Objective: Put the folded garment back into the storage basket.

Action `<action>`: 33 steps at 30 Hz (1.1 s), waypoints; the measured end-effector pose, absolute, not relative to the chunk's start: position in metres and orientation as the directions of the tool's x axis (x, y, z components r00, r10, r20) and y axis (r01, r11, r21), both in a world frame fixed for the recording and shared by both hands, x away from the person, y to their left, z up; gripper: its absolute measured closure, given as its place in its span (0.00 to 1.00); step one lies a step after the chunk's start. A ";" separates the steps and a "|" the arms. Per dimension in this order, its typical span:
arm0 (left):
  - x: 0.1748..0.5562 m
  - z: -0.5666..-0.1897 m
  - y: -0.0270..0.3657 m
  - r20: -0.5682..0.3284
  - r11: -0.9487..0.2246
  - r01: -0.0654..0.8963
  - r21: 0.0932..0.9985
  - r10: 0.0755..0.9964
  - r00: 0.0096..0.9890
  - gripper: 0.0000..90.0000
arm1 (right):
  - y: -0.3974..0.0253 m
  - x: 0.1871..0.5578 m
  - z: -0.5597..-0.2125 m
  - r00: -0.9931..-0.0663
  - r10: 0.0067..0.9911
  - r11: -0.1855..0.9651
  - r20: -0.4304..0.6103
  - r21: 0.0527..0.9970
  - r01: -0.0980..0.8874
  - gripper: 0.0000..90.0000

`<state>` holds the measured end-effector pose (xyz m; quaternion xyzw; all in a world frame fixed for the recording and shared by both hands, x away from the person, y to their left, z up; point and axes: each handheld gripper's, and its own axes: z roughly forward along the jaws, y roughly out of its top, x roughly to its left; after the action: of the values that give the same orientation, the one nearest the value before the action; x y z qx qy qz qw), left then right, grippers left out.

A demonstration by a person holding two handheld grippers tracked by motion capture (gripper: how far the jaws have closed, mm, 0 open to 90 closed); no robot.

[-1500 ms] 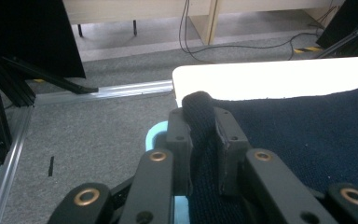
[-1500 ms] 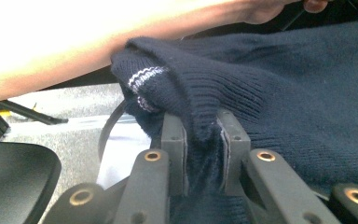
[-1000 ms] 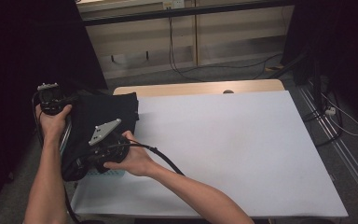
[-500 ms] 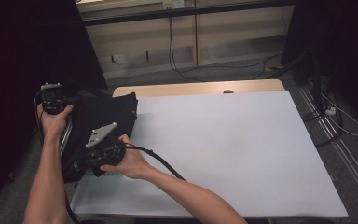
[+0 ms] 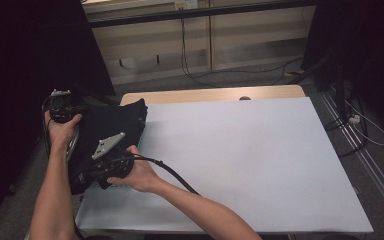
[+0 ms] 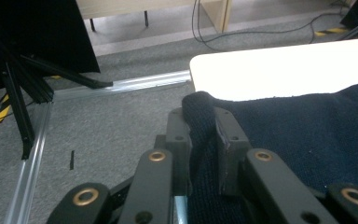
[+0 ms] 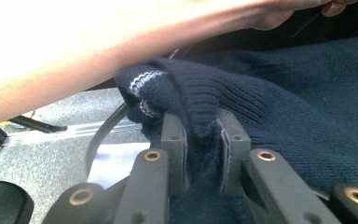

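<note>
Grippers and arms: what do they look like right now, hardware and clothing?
Both forearms are bare, no sleeves in view. The left gripper and right gripper have black jaws on black linkage arms with brass-coloured pivot rings. The right one carries a grey three-cornered plate on top and trails a thick black cable.

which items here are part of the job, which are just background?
In the job:
- sweater, dark blue knit, at the table's left edge
- left gripper, shut on a fold of it
- right gripper, shut on its striped edge
- table, white top

Background:
- cables on the floor
- wooden cabinet behind
- metal rail on the floor
</note>
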<state>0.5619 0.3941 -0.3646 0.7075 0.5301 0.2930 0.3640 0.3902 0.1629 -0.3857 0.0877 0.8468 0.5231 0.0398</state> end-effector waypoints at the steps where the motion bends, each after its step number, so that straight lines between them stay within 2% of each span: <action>1: 0.562 -0.365 0.394 0.029 -0.173 0.537 0.826 0.963 0.266 0.87 | 0.163 0.390 -0.387 -0.982 0.187 0.440 0.021 0.892 0.103 0.85; 7: 0.562 -0.376 0.398 0.040 -0.189 0.572 0.798 0.964 0.262 0.87 | 0.159 0.390 -0.391 -0.982 0.187 0.457 0.014 0.884 0.099 0.84; 21: 0.561 -0.374 0.394 0.076 -0.228 0.571 0.789 0.958 0.278 0.86 | 0.165 0.393 -0.390 -0.980 0.197 0.466 0.008 0.879 0.101 0.84; 33: 0.557 -0.372 0.396 0.067 -0.231 0.569 0.789 0.953 0.295 0.85 | 0.163 0.393 -0.394 -0.978 0.207 0.479 -0.001 0.872 0.100 0.84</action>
<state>0.5575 0.3963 -0.3716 0.7309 0.5206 0.2855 0.3367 0.3928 0.1634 -0.3940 0.0894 0.8583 0.5025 0.0529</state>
